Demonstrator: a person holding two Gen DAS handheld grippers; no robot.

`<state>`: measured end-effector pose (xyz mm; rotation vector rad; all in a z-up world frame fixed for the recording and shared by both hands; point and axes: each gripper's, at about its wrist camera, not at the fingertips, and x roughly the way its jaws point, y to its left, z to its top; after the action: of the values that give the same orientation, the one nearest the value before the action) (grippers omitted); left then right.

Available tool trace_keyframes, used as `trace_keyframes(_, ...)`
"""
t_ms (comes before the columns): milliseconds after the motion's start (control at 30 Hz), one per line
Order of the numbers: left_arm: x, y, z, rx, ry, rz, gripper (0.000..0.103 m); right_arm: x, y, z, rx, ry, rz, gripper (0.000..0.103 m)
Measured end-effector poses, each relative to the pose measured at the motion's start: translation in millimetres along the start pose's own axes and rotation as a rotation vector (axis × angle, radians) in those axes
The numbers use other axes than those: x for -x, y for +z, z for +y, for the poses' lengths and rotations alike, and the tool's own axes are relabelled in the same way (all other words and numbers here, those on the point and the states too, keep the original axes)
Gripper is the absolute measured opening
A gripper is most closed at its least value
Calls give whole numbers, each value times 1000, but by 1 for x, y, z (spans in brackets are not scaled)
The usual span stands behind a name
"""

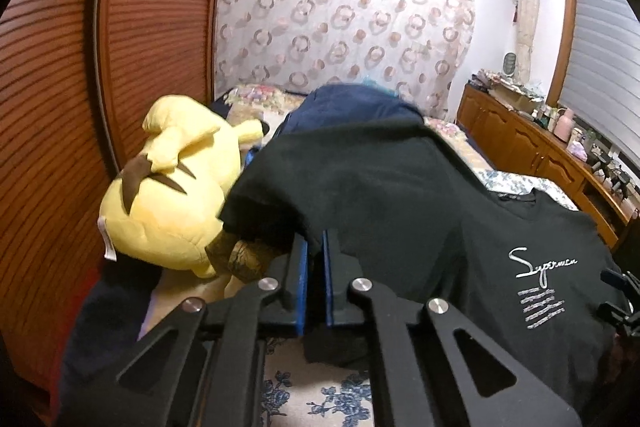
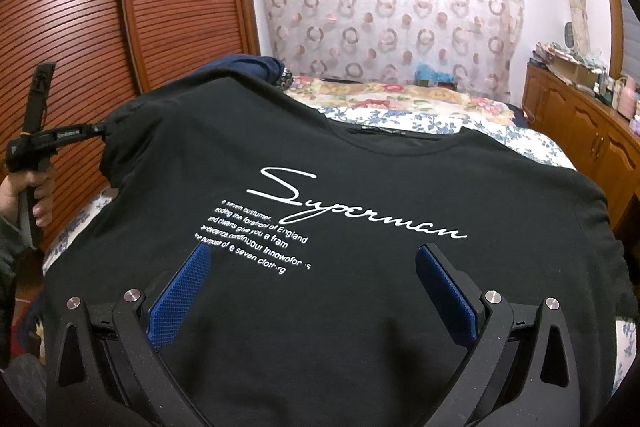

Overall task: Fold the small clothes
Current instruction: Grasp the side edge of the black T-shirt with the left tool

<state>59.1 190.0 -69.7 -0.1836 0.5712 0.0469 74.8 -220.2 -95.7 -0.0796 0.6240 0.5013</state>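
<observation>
Black cotton T-shirt with white script print (image 2: 360, 187) mid first fold; left gripper (image 1: 316, 247) clenched on sleeve at 9 o'clock; right gripper (image 2: 312, 291) gaping, idle; next: carry sleeve toward 3 o'clock.

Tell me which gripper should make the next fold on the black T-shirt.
Left, probably. The left gripper is already shut on the black T-shirt's sleeve edge, lifting it. The right gripper hovers open over the shirt's chest, holding nothing.
</observation>
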Motion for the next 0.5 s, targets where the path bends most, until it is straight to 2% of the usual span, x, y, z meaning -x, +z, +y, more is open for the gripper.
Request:
trace_keyframes(233,32,30,-27,-55,-49,-85,2,-1,1,-1,-3,2,3,103)
trace_keyframes(500,32,59,-76,-135,-139,-101,2,-2,1,-2,-8,5,3,103)
